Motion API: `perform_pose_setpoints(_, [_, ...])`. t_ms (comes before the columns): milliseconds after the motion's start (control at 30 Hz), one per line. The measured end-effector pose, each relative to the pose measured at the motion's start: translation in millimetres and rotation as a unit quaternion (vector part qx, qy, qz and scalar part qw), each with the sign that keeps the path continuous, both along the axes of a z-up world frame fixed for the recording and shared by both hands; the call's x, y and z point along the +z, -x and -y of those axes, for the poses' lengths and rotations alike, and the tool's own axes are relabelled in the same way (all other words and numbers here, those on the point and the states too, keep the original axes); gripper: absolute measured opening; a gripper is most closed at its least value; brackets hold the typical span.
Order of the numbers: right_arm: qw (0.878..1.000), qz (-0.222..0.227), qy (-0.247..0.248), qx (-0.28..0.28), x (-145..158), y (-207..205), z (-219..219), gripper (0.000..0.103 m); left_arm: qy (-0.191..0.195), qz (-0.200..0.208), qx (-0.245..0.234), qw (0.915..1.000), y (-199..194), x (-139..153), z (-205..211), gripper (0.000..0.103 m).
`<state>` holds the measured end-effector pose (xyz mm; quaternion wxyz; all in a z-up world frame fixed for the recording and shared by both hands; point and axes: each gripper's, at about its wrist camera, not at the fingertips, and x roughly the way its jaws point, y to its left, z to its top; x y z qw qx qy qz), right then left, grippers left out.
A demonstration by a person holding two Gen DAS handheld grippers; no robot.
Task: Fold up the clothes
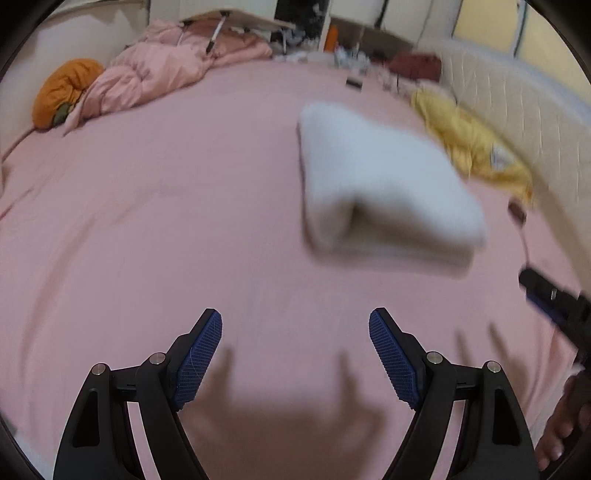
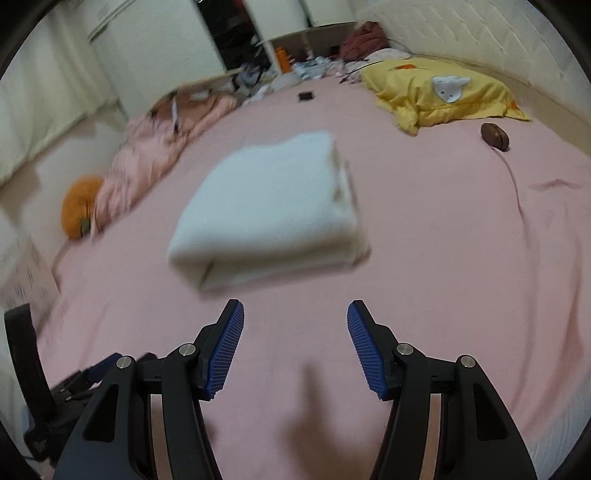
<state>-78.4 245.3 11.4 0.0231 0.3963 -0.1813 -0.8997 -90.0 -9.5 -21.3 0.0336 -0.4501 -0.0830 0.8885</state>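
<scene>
A white garment [image 1: 380, 192] lies folded into a thick rectangular stack on the pink bed sheet [image 1: 166, 221]. It also shows in the right wrist view [image 2: 273, 206]. My left gripper [image 1: 295, 321] is open and empty, hovering above the sheet short of the stack, which lies ahead and to its right. My right gripper [image 2: 295, 312] is open and empty, just in front of the stack's near edge. Part of the right gripper [image 1: 550, 295] shows at the right edge of the left wrist view. Both views are motion-blurred.
A yellow pillow [image 2: 443, 92] lies by the padded headboard [image 2: 461, 33]. A small brown pouch [image 2: 495, 136] sits near it. A crumpled pink blanket [image 1: 159, 74] and an orange cushion [image 1: 62, 90] lie at the far side. Clutter [image 2: 295, 70] and a small black item [image 2: 306, 96] are at the bed's far end.
</scene>
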Motion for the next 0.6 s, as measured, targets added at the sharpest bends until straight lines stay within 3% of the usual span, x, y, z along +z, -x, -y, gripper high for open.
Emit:
perform_pose_setpoints(133, [1.000,0.000,0.010,0.003,5.3,56.2,-18.5,0.059,-0.040,-0.038,-0.017,0.9983,66.8,27.7,-14.6,0.082])
perform_pose_setpoints(233, [0.999,-0.003,-0.013,0.046,1.0,90.7,-8.5,0.058,-0.051,-0.043,-0.044,0.9968,106.1,28.5,-33.8,0.082])
perform_pose_setpoints(267, [0.997,-0.010,-0.019,0.071,-3.3,100.4,-1.5,0.051,-0.055,-0.043,-0.049,0.9963,114.5,24.6,-39.0,0.082])
perform_pose_setpoints(300, [0.996,-0.012,-0.024,0.086,-8.0,106.3,1.3,0.028,-0.074,-0.041,-0.062,0.9944,123.1,16.5,-44.1,0.082])
perform_pose_setpoints(433, [0.994,0.027,-0.044,0.099,-47.8,123.3,0.1,0.004,-0.071,-0.012,-0.076,0.9945,134.5,-16.5,-54.5,0.081])
perform_pose_setpoints(500, [0.996,0.021,-0.004,0.084,-63.8,119.5,-18.9,0.000,-0.043,-0.001,-0.089,0.9951,134.6,-29.5,-59.9,0.081])
perform_pose_setpoints(600, [0.998,0.025,0.031,0.043,-55.0,115.6,-39.2,0.000,-0.010,-0.024,-0.101,0.9946,125.5,-11.9,-63.1,0.079])
